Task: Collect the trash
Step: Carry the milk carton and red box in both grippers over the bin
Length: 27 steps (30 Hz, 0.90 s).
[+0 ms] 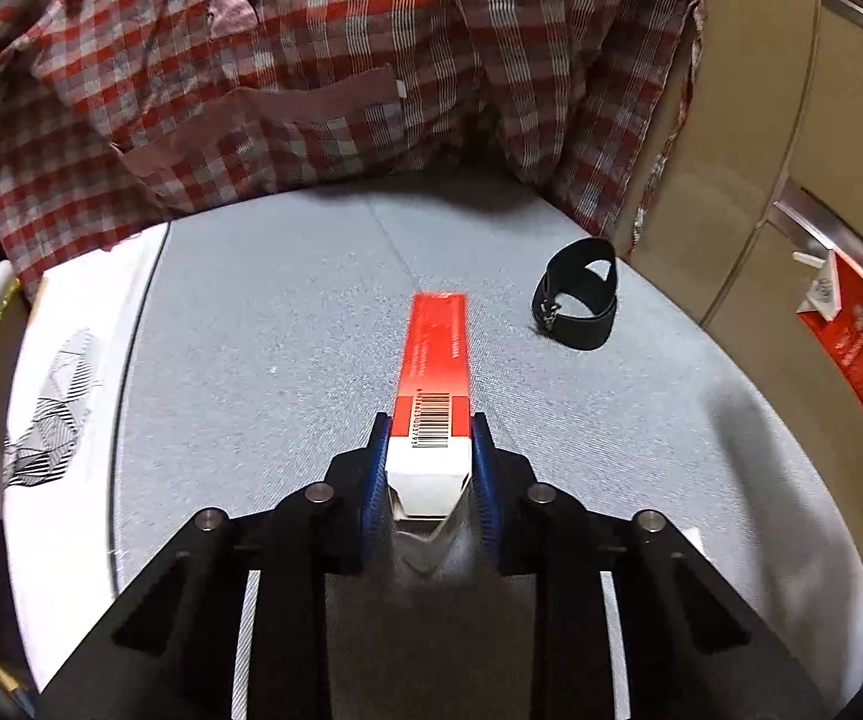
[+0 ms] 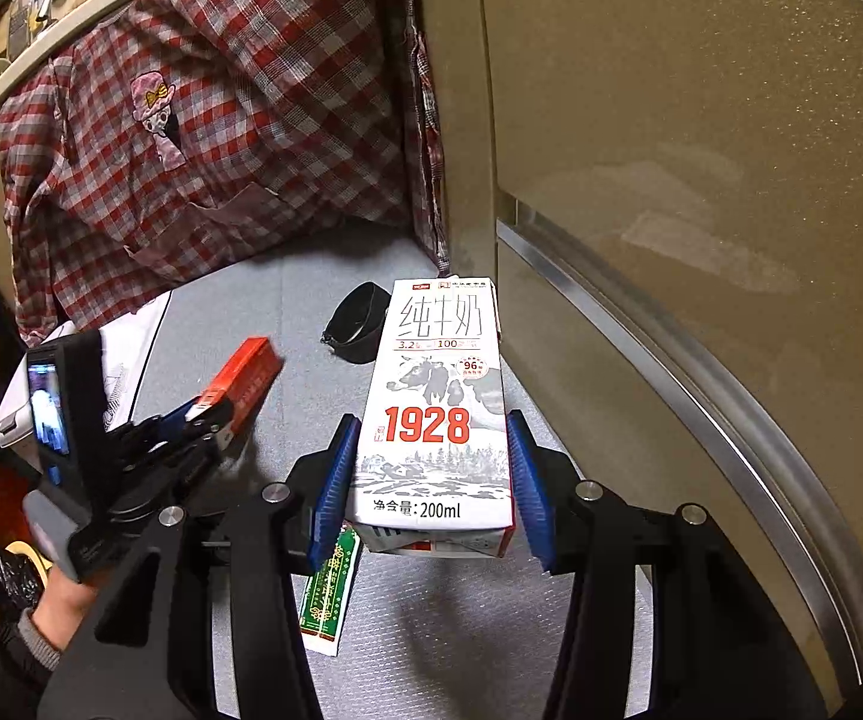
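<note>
Between our left gripper's (image 1: 429, 450) blue ribbed pads we hold a long red box (image 1: 434, 360), jaws closed in tight on its white barcode end. The box is thin card, square in section, and its near flap is crumpled open (empty, we judge, so fair trash). We carry it pointing straight ahead, clear above the grey table (image 1: 263, 360), whose cover has a fine woven grain. A black strap (image 1: 578, 294), looped and soft, lies on the cloth to the right, well apart from the box. A white sheet (image 1: 59, 396) with a black line pattern lies along the left edge, and a red checked shirt (image 1: 251, 90) hangs behind.

From the right wrist, our right gripper (image 2: 431, 468) has a milk carton (image 2: 437, 402) between its pads. The left pad touches the carton's side; on the right we cannot tell whether a thin gap remains, so the grip may be light. The carton is smooth printed card, a flat-sided block marked 1928 and 200ml, held lengthwise so the wide faces stay free. Below it a small green packet (image 2: 329, 594) lies flat on the table, likely more trash to collect. Over to the left, the left gripper (image 2: 215, 414) shows with the red box (image 2: 245, 378) tilted upward. A beige frosted panel (image 2: 701, 210) stands close on the right.
</note>
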Available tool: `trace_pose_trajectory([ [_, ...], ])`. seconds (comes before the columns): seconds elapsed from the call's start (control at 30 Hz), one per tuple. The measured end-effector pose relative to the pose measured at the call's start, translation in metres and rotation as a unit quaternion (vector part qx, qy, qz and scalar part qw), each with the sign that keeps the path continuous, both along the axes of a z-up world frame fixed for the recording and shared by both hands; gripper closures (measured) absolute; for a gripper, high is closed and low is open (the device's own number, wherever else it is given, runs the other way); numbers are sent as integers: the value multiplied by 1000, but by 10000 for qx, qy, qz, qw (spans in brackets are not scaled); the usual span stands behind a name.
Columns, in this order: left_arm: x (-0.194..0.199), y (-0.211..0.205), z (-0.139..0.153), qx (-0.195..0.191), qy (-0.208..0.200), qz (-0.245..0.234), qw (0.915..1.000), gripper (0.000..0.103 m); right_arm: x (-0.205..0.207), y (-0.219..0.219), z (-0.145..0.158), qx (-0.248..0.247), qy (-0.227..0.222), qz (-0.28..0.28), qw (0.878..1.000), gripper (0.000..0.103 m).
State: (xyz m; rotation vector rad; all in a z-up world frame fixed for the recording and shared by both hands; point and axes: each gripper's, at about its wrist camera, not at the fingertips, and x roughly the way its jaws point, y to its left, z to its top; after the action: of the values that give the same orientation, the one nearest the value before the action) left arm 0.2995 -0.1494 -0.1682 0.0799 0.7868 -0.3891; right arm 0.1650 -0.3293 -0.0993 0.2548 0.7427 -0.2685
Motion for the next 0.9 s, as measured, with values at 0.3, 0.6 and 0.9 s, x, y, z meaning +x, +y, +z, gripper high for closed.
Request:
trace_pose_trajectory([
  [0.3, -55, 28, 56, -165, -267, 103, 9995, 78, -4, -1, 5, 16, -64, 23, 10000, 54],
  [0.6, -119, 78, 103, -35, -494, 621, 9968, 78, -17, 22, 15, 89, -240, 352, 9991, 54],
  [0.9, -177, 129, 136, 88, -685, 1105, 9915, 78, -39, 77, 28, 155, -412, 988, 9941, 54],
])
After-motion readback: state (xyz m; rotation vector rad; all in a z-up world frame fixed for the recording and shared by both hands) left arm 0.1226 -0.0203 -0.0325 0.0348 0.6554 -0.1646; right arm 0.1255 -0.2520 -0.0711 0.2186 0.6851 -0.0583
